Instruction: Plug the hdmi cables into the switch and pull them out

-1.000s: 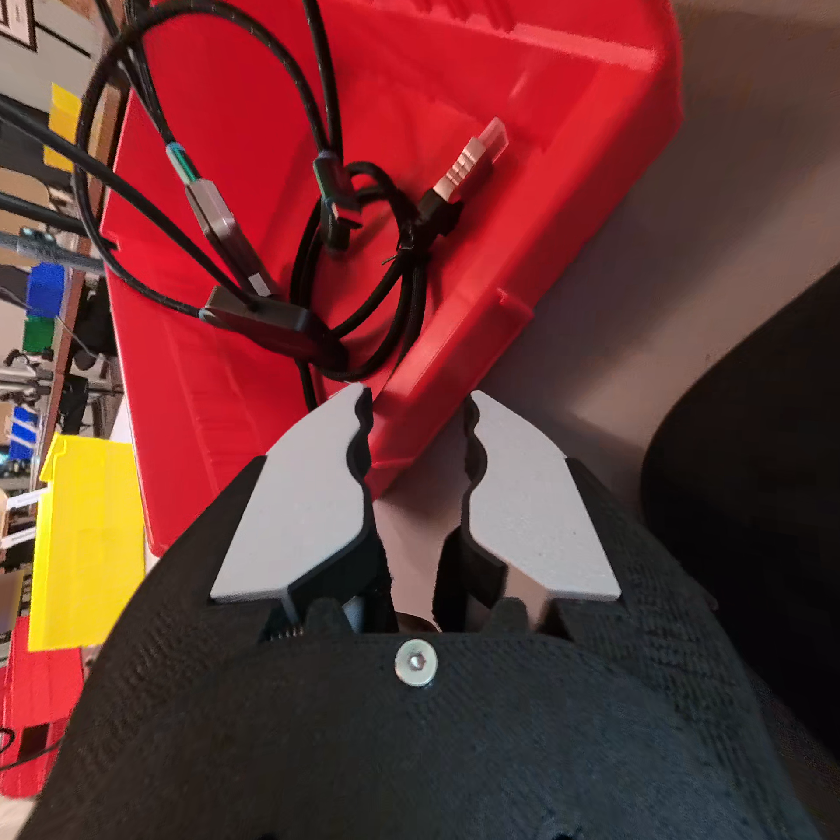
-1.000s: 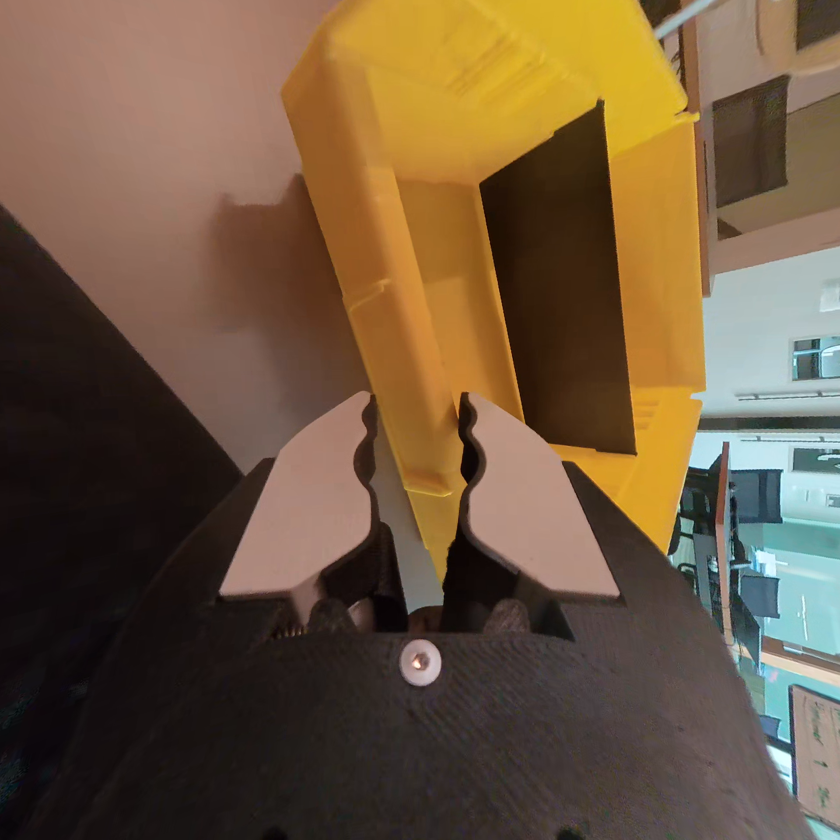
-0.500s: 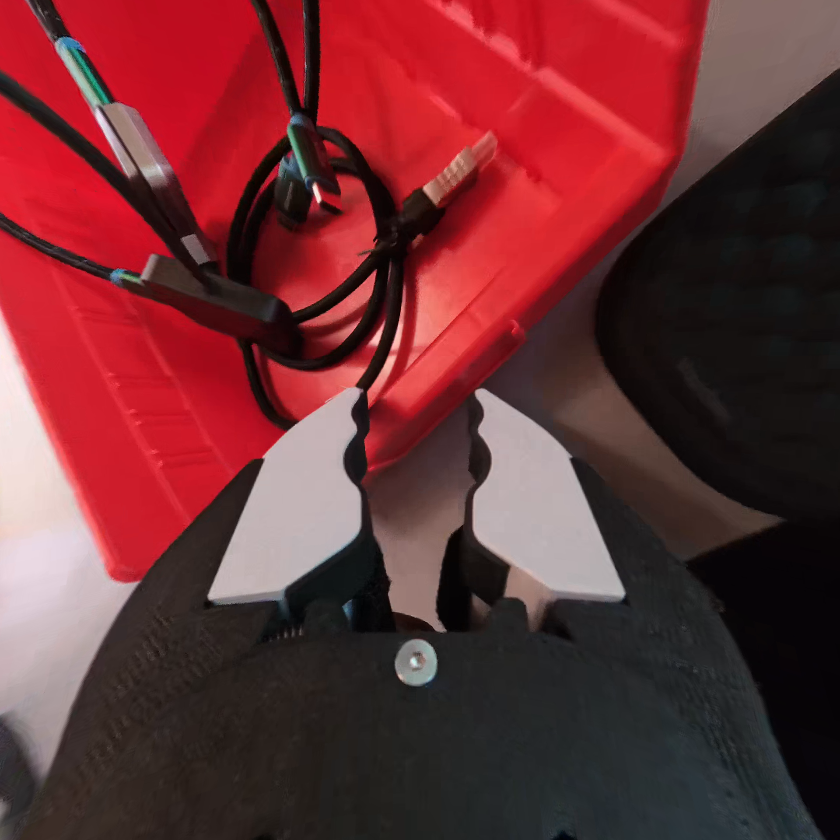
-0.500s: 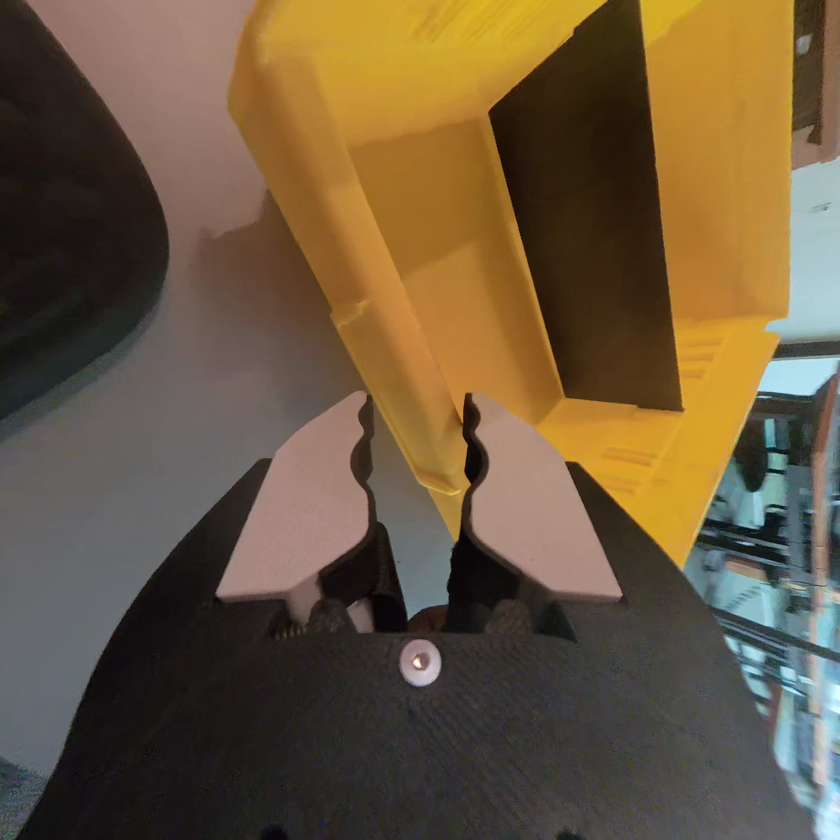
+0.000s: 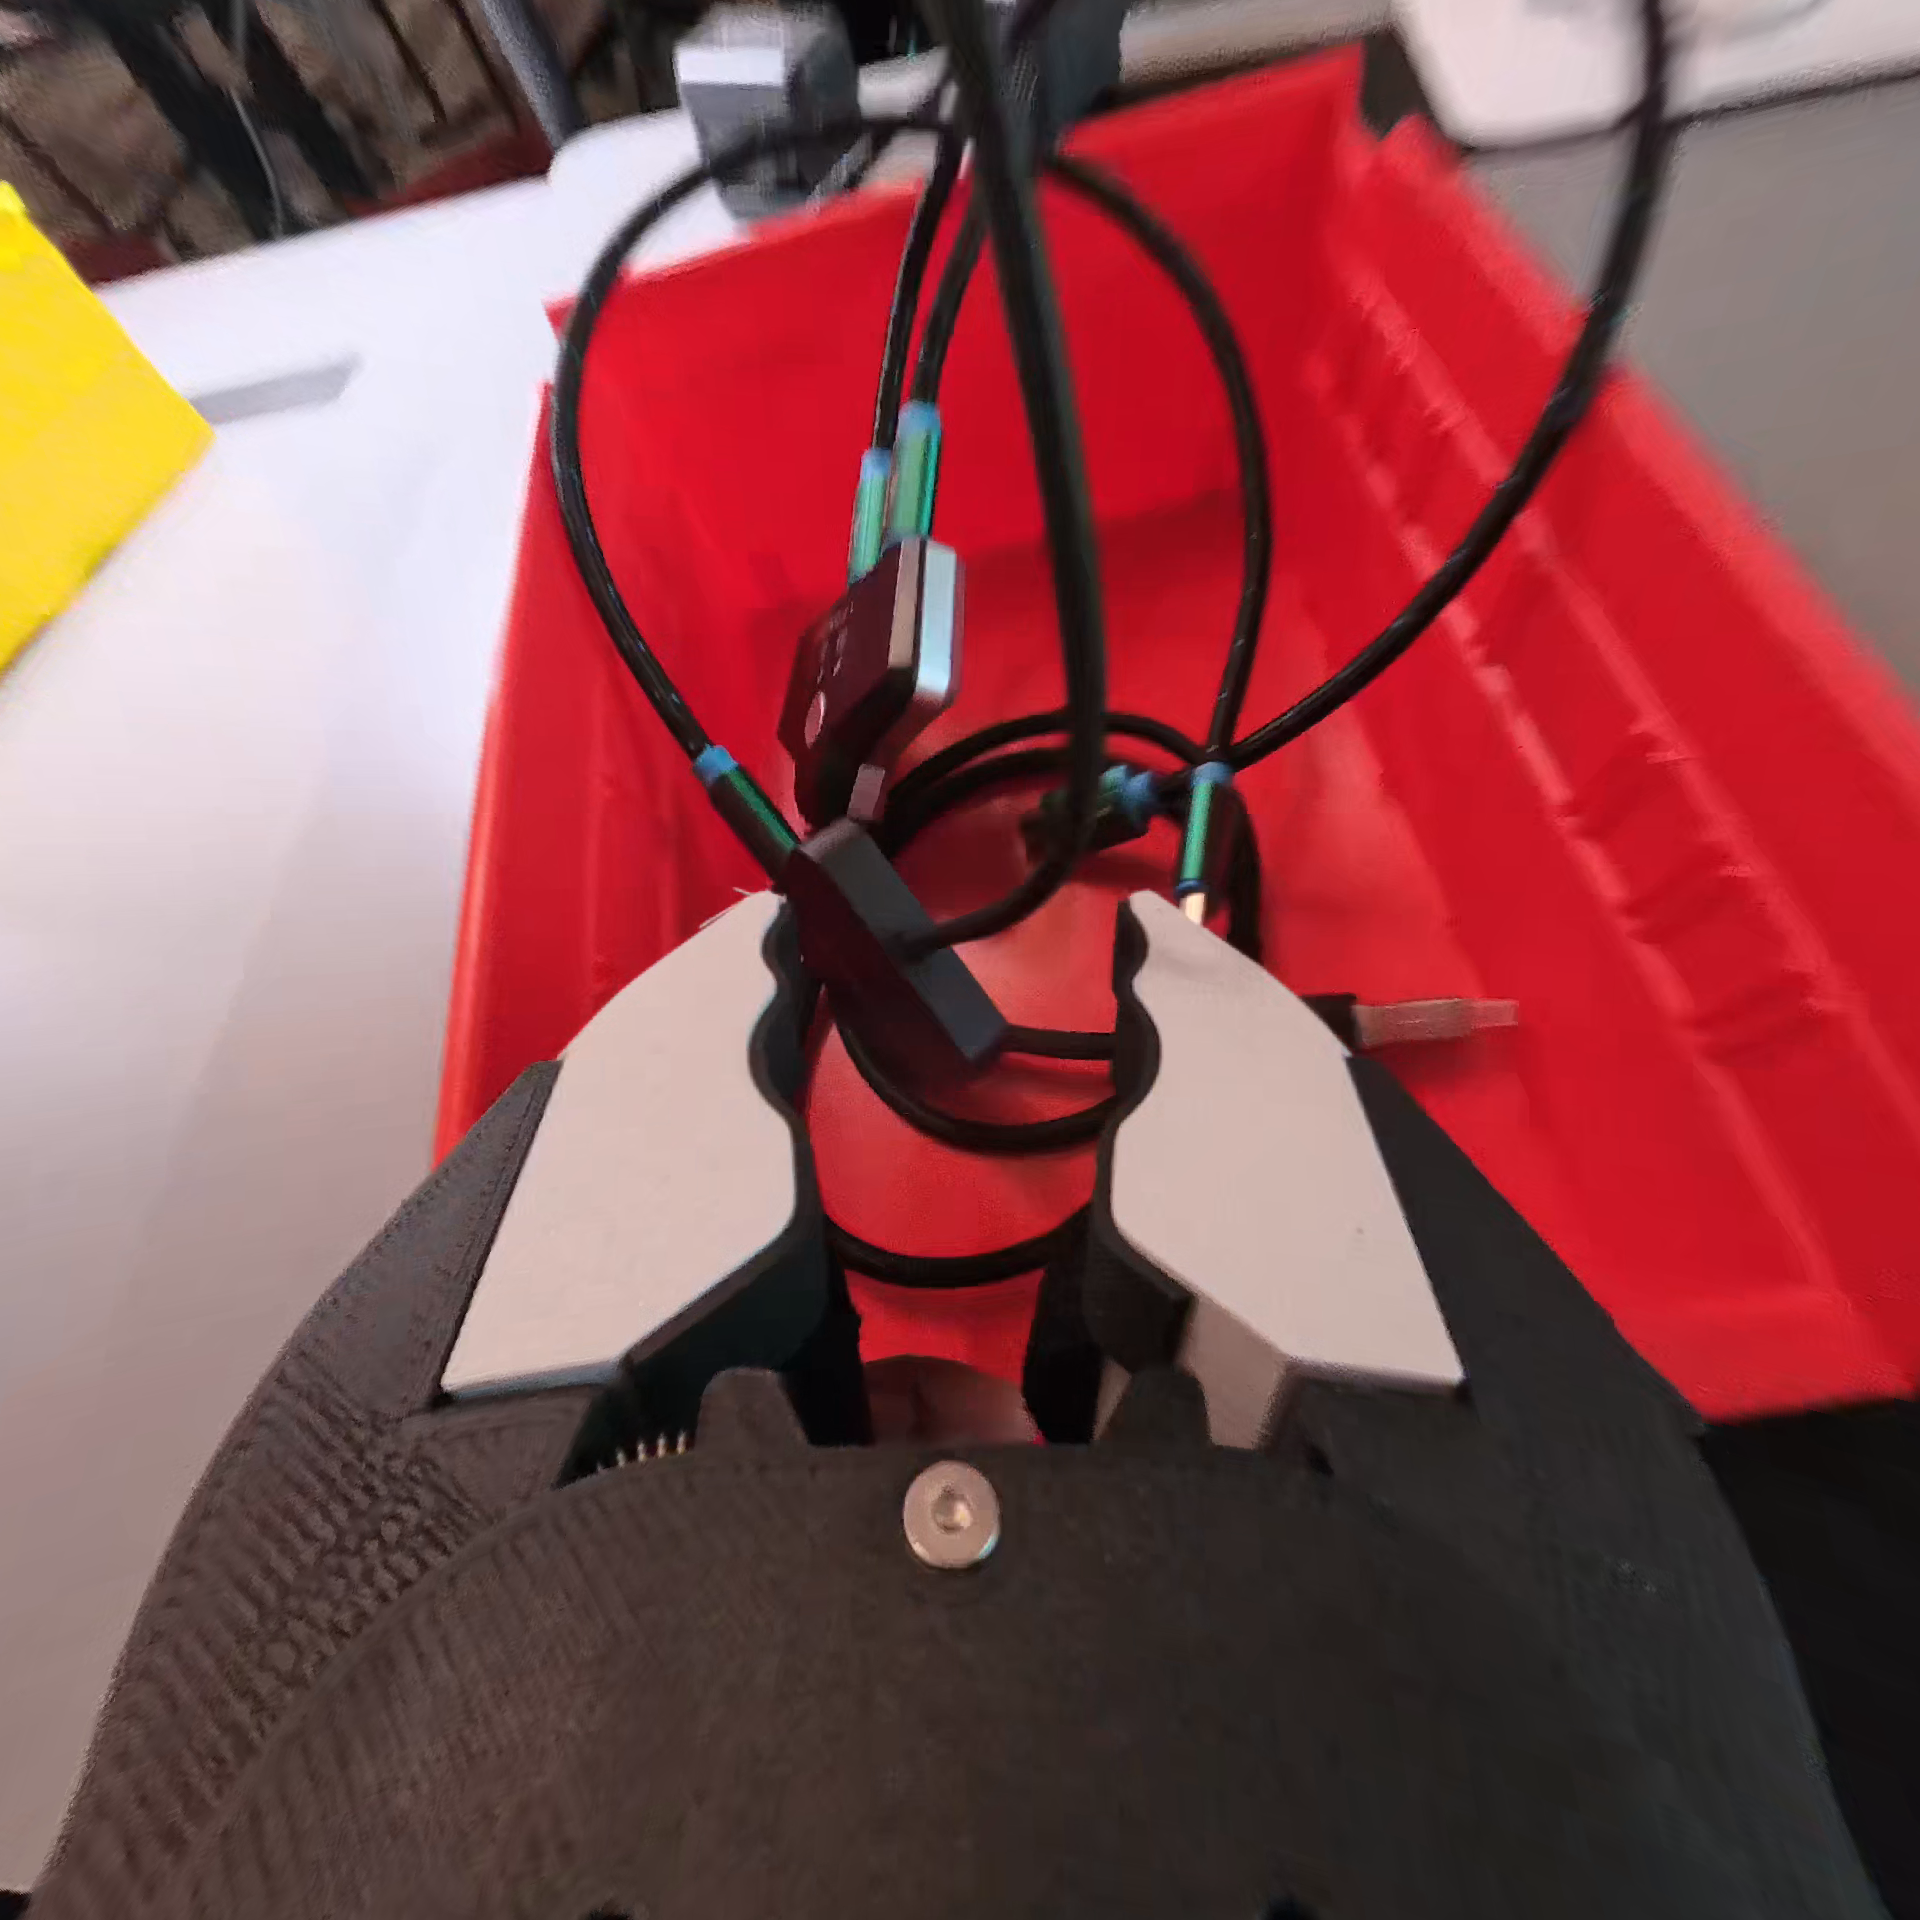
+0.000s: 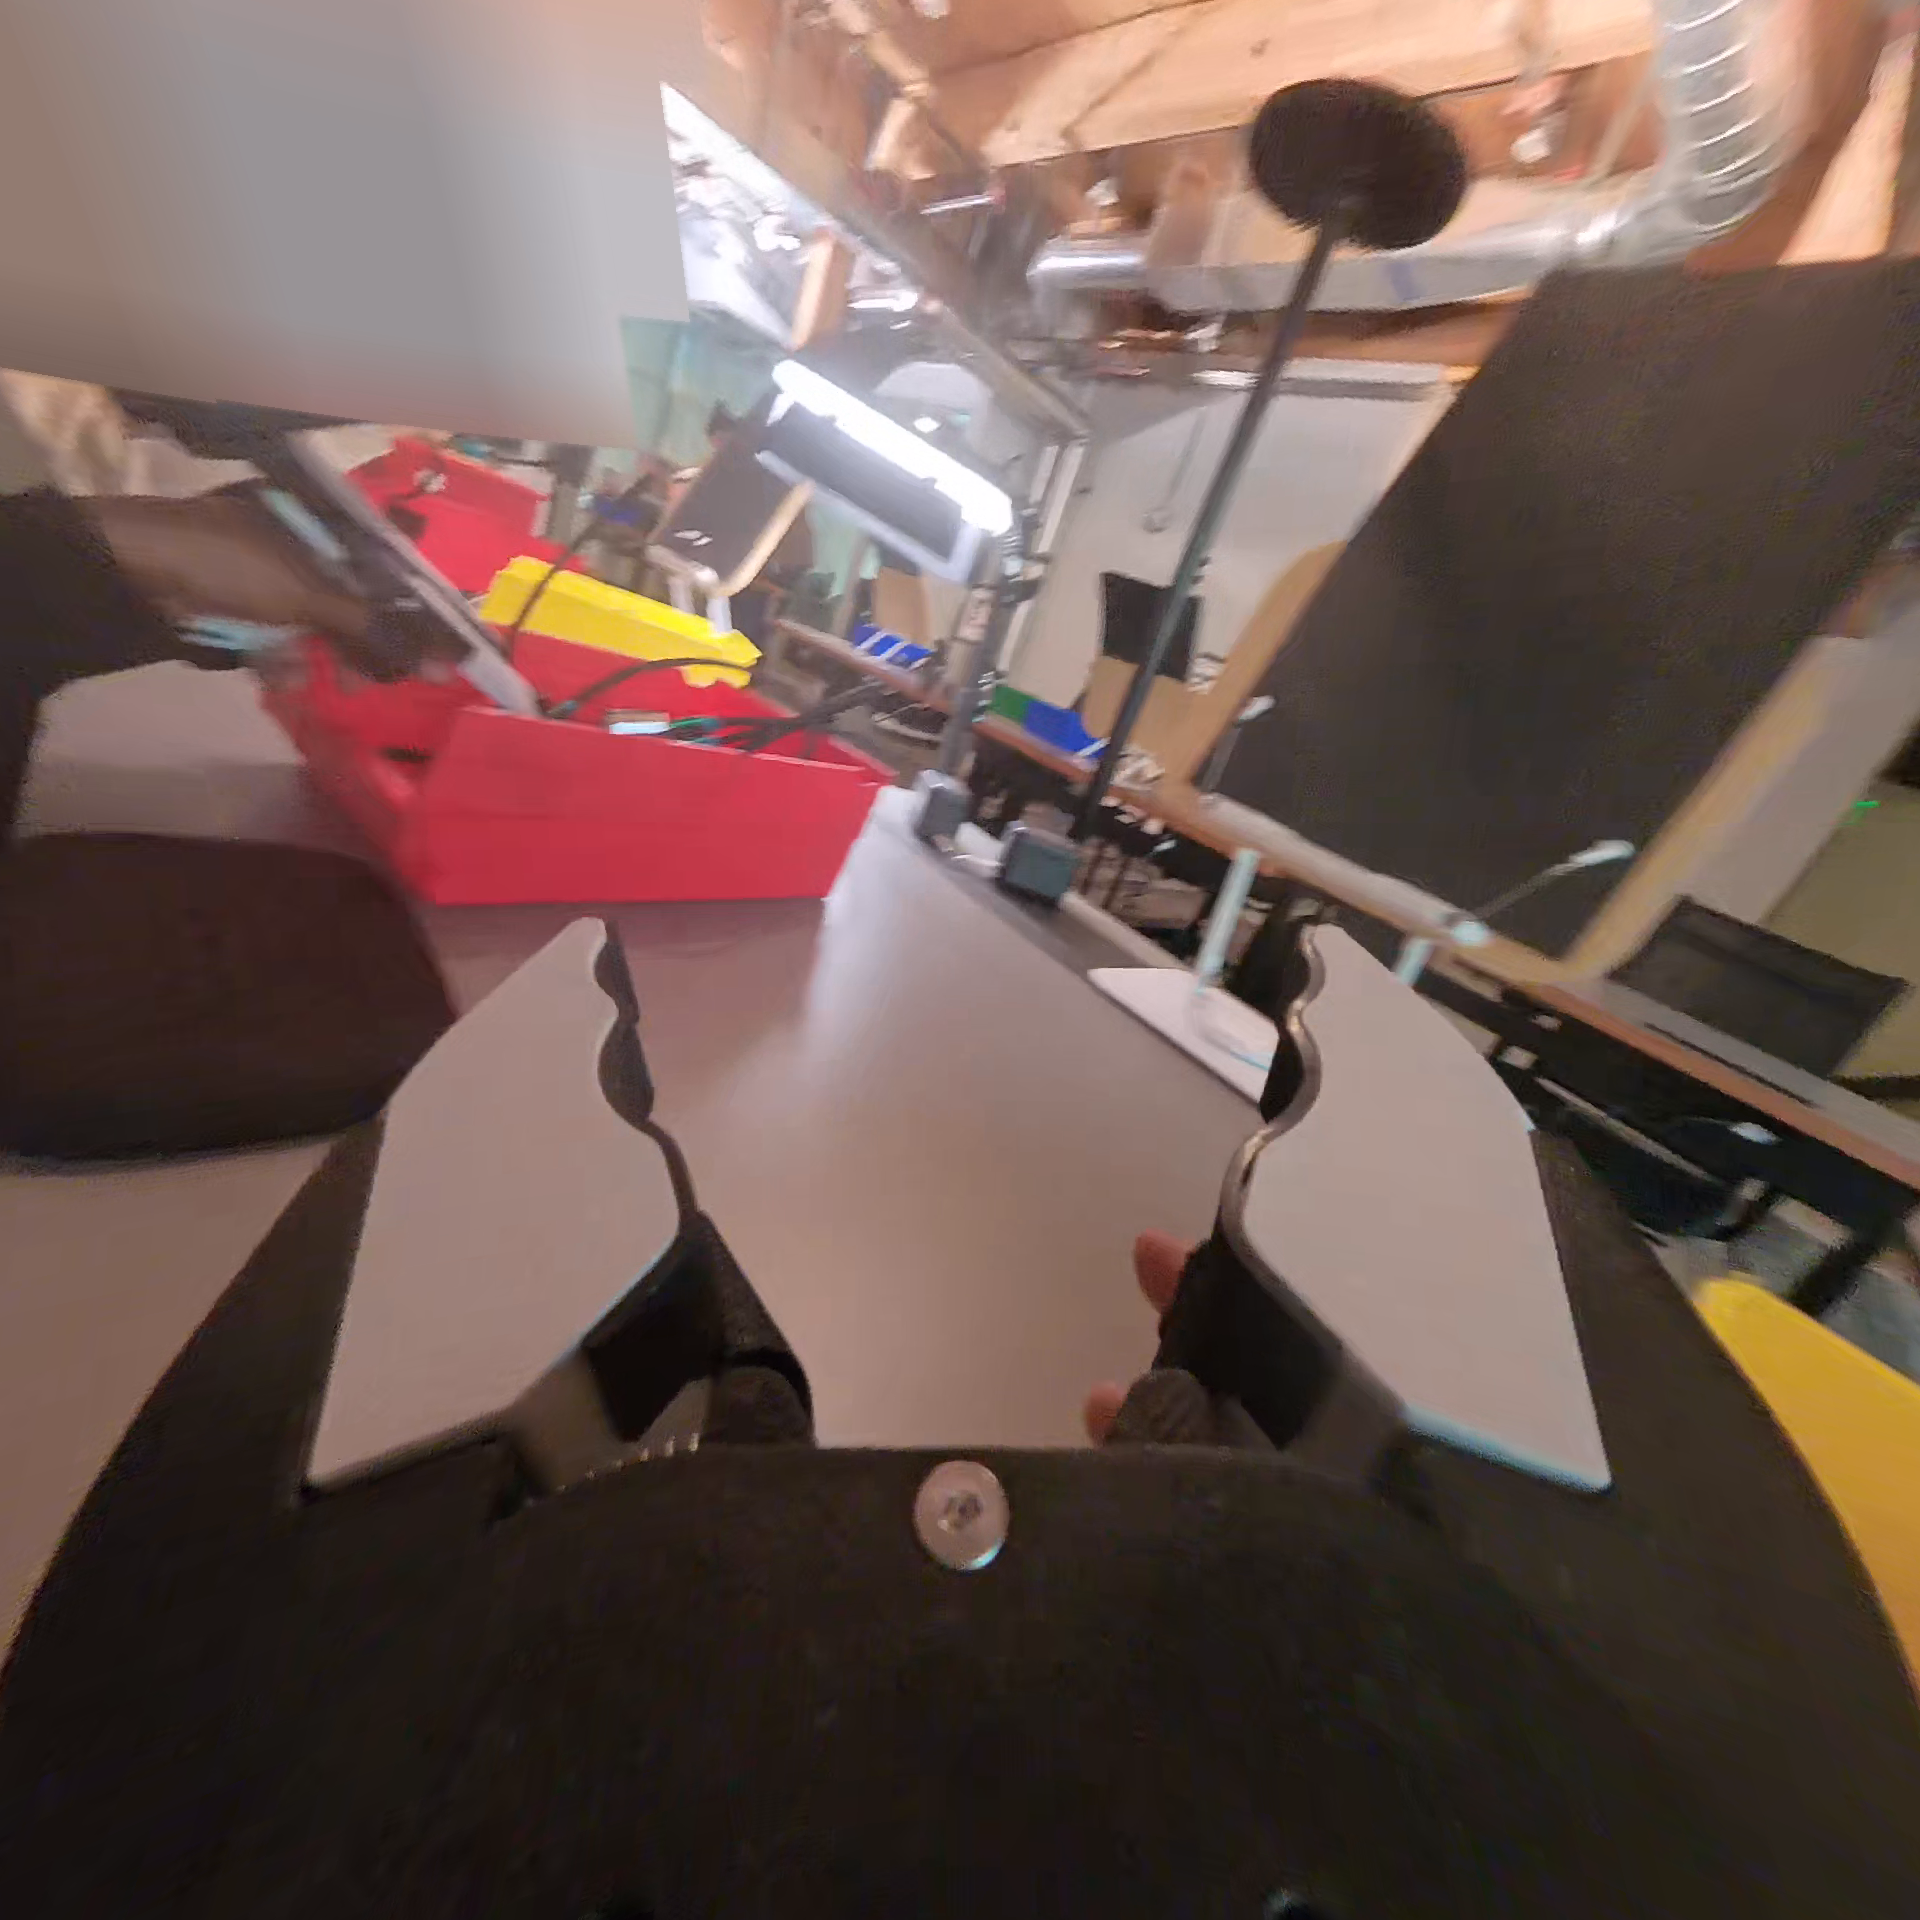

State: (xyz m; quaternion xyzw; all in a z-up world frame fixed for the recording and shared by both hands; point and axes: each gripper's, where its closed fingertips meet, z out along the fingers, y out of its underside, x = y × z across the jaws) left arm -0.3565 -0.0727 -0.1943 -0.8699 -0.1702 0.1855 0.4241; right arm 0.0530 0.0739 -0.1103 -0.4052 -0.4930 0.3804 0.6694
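right gripper (image 6: 951,982) jaws wider, off yellow bin (image 6: 1839,1455)

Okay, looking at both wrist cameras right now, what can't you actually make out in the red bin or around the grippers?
- Left wrist view: the open left gripper covers the near floor of the red plastic bin and part of the coiled black cable.
- Left wrist view: the black cables run past the top edge; their far ends are cut off.
- Left wrist view: motion blur hides the port detail on the dark flat adapter block.
- Right wrist view: the open right gripper faces bare table; bin contents are too small and blurred.
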